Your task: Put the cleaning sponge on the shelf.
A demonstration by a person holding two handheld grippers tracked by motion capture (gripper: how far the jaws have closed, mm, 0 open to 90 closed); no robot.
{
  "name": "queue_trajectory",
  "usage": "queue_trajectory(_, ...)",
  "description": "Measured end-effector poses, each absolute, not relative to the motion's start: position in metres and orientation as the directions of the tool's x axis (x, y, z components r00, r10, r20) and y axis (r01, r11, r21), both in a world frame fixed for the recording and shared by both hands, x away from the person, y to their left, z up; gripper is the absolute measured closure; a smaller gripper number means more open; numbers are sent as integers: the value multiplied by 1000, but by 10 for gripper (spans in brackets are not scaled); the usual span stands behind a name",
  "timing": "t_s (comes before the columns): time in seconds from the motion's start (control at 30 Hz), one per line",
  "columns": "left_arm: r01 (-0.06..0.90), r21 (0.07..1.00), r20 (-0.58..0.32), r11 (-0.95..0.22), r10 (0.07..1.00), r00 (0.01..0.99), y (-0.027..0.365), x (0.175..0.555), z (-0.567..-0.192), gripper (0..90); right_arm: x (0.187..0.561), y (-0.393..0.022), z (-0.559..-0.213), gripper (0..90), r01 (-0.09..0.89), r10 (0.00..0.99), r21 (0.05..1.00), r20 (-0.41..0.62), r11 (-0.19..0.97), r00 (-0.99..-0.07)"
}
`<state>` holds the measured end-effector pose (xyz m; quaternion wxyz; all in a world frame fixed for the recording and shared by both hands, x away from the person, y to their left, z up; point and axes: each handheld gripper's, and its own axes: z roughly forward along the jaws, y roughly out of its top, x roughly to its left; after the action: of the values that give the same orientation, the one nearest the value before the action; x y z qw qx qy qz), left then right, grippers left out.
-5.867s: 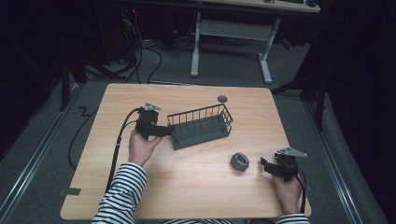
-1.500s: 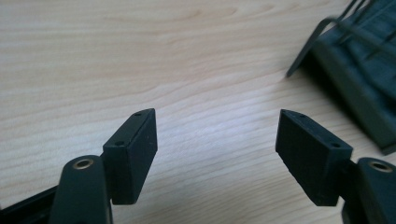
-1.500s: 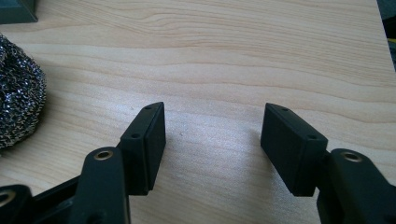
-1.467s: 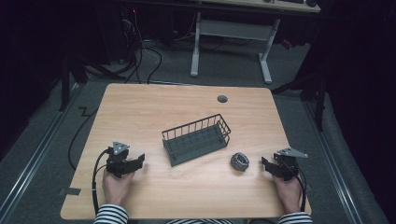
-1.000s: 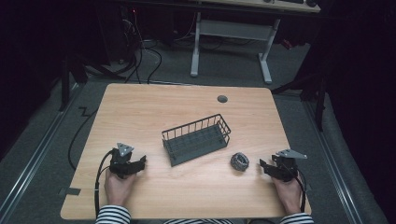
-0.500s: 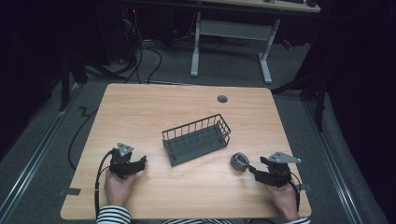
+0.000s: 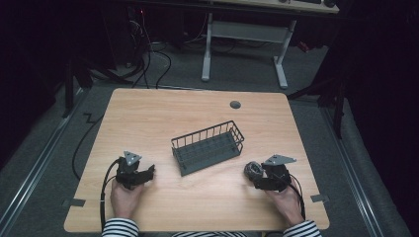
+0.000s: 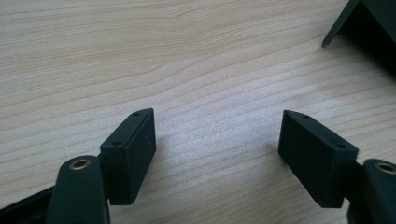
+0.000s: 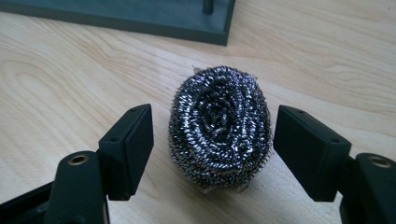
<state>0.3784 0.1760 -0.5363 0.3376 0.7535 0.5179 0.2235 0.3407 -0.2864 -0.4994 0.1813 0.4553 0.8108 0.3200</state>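
Observation:
A round steel-wool scourer (image 9: 219, 128) (image 7: 253, 169) lies on the wooden table (image 7: 197, 111), just right of a dark wire basket (image 7: 208, 147). My right gripper (image 9: 215, 144) (image 7: 257, 177) has reached it; its jaws have just been opening and now stand wide on either side of the scourer, with a gap between each pad and the wool. My left gripper (image 8: 217, 149) (image 7: 148, 173) rests low over bare wood at the front left, open, with nothing between its jaws. A corner of the basket (image 8: 369, 23) shows at the top right of the left gripper view.
A small round grommet (image 7: 235, 104) sits near the table's far edge. A cable (image 7: 86, 143) trails off the left side. The basket's base edge (image 9: 140, 16) lies just beyond the scourer. A desk frame stands on the floor behind the table.
My right gripper moved left up to the scourer and its jaws came around it. The left gripper, which carried the basket toward the middle earlier, has stayed at the front left.

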Motion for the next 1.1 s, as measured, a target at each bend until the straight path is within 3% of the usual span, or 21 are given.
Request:
queue_trajectory(0.67, 629, 741, -12, -235, 932, 363, 176, 378, -536, 278, 345, -290, -507, 414, 636, 856, 668, -1, 386, -518)
queue_trajectory(1.1, 630, 740, -16, -235, 931, 366, 176, 378, -536, 275, 343, -290, -498, 429, 633, 859, 680, 9, 370, -512)
